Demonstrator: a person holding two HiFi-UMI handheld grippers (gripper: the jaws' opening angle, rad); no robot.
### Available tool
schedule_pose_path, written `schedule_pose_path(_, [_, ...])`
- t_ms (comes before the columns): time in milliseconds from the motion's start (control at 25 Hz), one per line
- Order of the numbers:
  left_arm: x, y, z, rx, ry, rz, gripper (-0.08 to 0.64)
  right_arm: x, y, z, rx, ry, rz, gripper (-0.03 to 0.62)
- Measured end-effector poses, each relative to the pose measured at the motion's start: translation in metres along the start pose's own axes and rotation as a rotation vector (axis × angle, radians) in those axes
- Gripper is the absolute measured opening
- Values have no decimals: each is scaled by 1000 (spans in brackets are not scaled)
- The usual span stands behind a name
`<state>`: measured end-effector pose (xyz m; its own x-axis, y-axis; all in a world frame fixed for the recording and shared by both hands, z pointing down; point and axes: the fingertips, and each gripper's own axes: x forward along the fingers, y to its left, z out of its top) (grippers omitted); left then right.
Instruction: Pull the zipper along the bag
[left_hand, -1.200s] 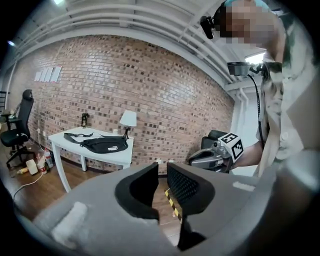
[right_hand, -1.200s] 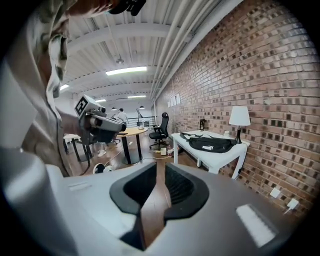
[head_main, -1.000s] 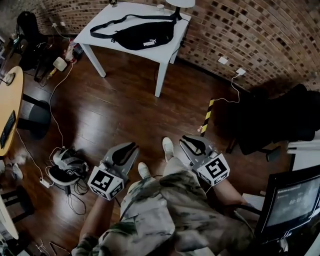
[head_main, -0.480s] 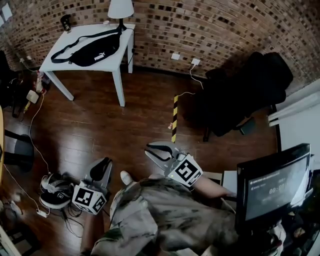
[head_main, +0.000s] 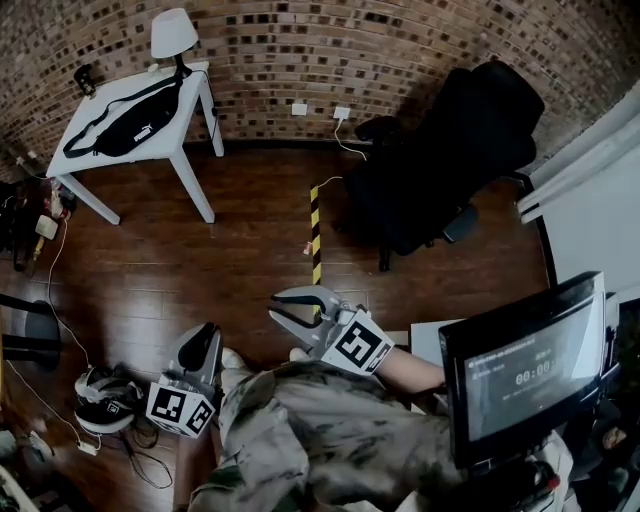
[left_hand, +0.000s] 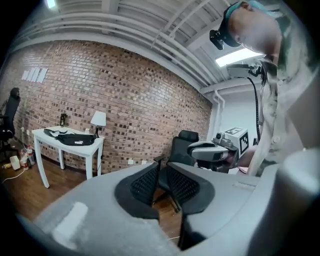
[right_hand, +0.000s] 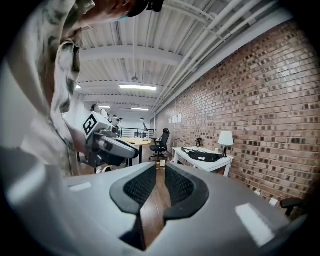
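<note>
A black waist bag (head_main: 125, 125) lies on a white table (head_main: 85, 180) by the brick wall, far at the upper left of the head view. It also shows small in the left gripper view as the bag (left_hand: 70, 138) and in the right gripper view as the bag (right_hand: 202, 156). Its zipper is too small to make out. My left gripper (head_main: 207, 330) hangs low by the person's leg, jaws drawn together, holding nothing. My right gripper (head_main: 274, 305) is held a little higher, also shut and empty. Both are several steps from the table.
A black office chair (head_main: 450, 150) stands by the wall at the right. Yellow-black striped tape (head_main: 315, 235) runs along the wooden floor. A monitor (head_main: 520, 370) is at the lower right. A headset with cables (head_main: 105, 400) lies at the lower left, and a lamp (head_main: 172, 35) stands on the table.
The head view has swung right, so the table with the bag slid from top centre to the upper left. Both grippers stay low near the body, shut as before.
</note>
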<state>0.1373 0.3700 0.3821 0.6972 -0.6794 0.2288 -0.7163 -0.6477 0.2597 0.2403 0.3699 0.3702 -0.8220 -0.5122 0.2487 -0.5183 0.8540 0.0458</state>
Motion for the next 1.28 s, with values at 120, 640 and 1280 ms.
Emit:
schedule_pose_path(120, [2,-21,-2,5,5,-10,57,-22,2,-6,9,2,-6,61])
schedule_pose_path(640, [6,-47,-7,27,20,-2,57,-55,0,-9,1,-16,-22,53])
schedule_pose_path(1280, [-7,20,-9,-24,-13,44,57,7,-9,-3,-22,24,20,34])
